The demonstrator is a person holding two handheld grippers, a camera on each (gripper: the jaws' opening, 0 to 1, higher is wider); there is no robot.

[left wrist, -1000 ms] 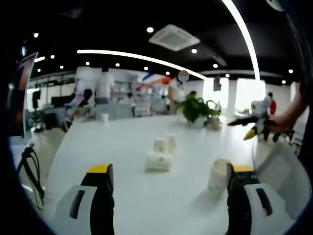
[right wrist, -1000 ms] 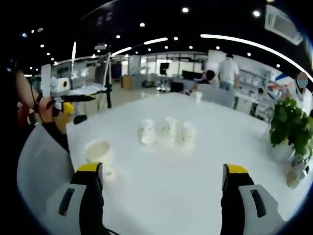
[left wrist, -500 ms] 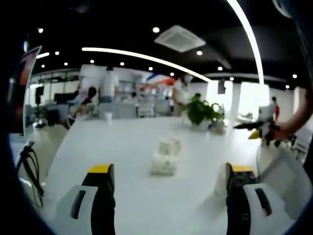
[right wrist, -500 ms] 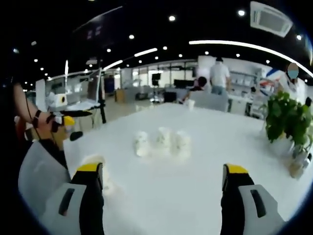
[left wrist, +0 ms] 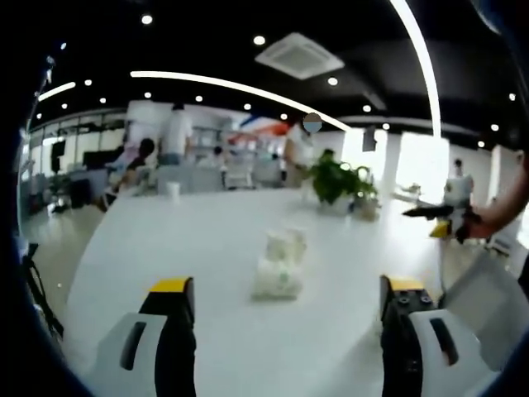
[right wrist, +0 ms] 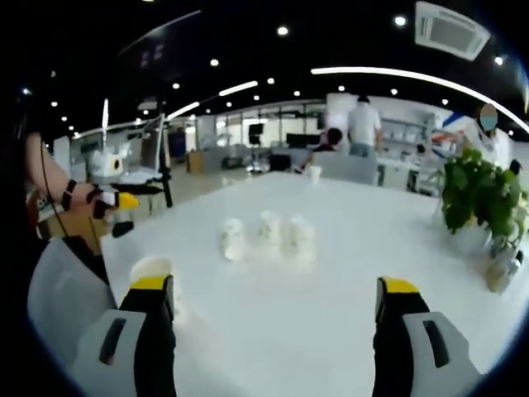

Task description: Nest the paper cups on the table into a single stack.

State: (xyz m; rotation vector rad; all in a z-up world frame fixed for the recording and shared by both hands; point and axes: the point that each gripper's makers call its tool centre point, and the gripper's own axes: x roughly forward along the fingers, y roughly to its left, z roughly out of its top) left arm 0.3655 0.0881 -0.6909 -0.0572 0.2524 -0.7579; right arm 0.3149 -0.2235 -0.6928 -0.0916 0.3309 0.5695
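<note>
My left gripper (left wrist: 281, 331) shows two black jaws with yellow tips and pale grey side housings, each with a dark slot. My right gripper (right wrist: 274, 327) matches it: black, yellow-capped, grey-shelled. A dark strap circles my wrist (right wrist: 68, 195).

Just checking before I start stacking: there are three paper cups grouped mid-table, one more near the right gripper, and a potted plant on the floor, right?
Not quite: the potted plant stands on the table, as the right gripper view shows. The three grouped cups and the lone cup by the right gripper are as you said.
</note>
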